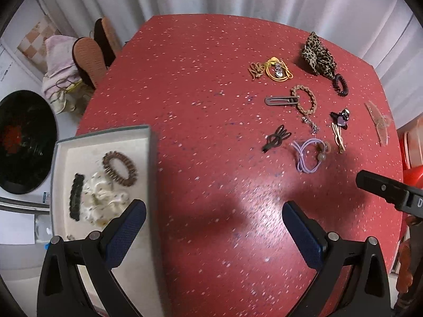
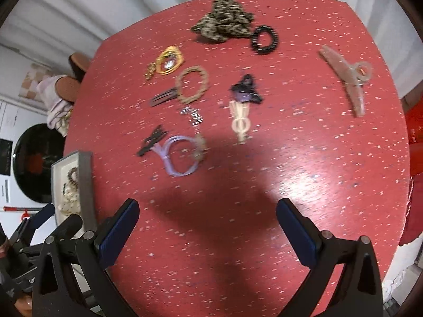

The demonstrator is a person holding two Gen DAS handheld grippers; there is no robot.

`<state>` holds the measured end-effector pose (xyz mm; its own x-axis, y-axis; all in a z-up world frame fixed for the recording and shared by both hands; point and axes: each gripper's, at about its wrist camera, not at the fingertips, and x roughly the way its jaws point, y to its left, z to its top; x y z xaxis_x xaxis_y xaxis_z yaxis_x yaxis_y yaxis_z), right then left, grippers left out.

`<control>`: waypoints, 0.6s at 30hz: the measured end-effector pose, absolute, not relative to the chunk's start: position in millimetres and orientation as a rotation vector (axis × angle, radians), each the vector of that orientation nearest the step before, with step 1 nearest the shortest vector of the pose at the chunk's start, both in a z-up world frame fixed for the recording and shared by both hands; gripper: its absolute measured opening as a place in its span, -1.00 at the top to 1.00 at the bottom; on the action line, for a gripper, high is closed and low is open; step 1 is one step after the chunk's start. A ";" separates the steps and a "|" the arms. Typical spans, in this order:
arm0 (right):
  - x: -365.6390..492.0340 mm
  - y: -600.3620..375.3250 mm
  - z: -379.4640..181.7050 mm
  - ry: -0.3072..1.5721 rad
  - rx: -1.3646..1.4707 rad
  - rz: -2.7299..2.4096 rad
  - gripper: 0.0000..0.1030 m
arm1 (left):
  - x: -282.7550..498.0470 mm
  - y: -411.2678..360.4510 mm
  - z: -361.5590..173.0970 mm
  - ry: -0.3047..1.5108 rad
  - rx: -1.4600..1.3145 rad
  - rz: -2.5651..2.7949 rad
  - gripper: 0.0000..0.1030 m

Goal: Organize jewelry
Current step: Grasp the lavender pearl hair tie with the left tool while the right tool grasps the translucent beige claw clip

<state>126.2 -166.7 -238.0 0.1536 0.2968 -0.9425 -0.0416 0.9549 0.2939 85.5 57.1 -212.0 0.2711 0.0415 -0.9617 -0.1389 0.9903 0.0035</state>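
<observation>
A grey box point(image 1: 152, 163) at the red table's left edge holds a brown bead bracelet point(image 1: 120, 168), a black clip point(image 1: 76, 196) and a white scrunchie point(image 1: 101, 202); it also shows in the right wrist view point(image 2: 86, 179). Loose on the table lie a lilac hair tie point(image 1: 308, 155) point(image 2: 178, 158), a black clip point(image 1: 276, 138), a braided tan tie point(image 1: 305, 99), a leopard scrunchie point(image 1: 318, 55), a clear claw clip point(image 2: 346, 76) and others. My left gripper point(image 1: 214, 216) is open and empty beside the box. My right gripper point(image 2: 207, 211) is open and empty above bare table.
The red speckled table point(image 1: 198, 79) ends near white curtains. Left of it are slippers point(image 1: 87, 58) on cloth and a round black tray point(image 1: 23, 142). A red object point(image 2: 415, 129) stands off the right edge. The right gripper's body point(image 1: 388, 191) shows at the left view's right side.
</observation>
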 end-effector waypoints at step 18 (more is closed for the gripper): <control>156.9 -233.9 -248.4 1.355 0.181 0.111 -1.00 | 135.2 -15.1 -241.4 1.320 -0.064 0.003 -0.82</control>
